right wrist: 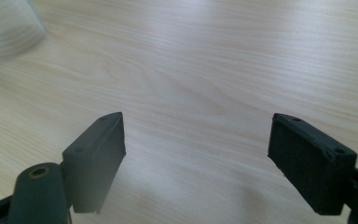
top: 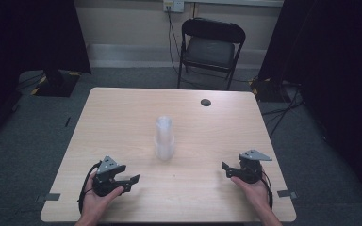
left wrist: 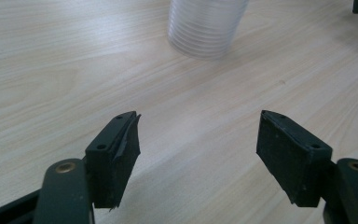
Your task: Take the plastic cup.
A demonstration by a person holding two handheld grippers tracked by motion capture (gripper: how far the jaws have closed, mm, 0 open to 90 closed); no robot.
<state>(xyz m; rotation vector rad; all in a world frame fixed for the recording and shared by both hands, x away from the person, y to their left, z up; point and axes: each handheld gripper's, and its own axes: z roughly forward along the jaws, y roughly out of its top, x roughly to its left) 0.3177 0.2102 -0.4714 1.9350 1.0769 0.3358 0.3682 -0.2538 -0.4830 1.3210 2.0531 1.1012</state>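
Both hand-held grippers rest low over a light wooden table (top: 122, 113), the left gripper (top: 133, 180) near its front left, the right gripper (top: 225, 167) near its front right. Each has jaws spread wide, holding nothing. Between them, farther back, a stack of clear plastic cups (top: 164, 138) stands upright mid-table.

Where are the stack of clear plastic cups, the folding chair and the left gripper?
Stack of clear plastic cups (top: 164, 139), high view, middle of the stack.
Folding chair (top: 210, 49), high view, on its seat.
Left gripper (top: 133, 180), high view, between its fingertips.
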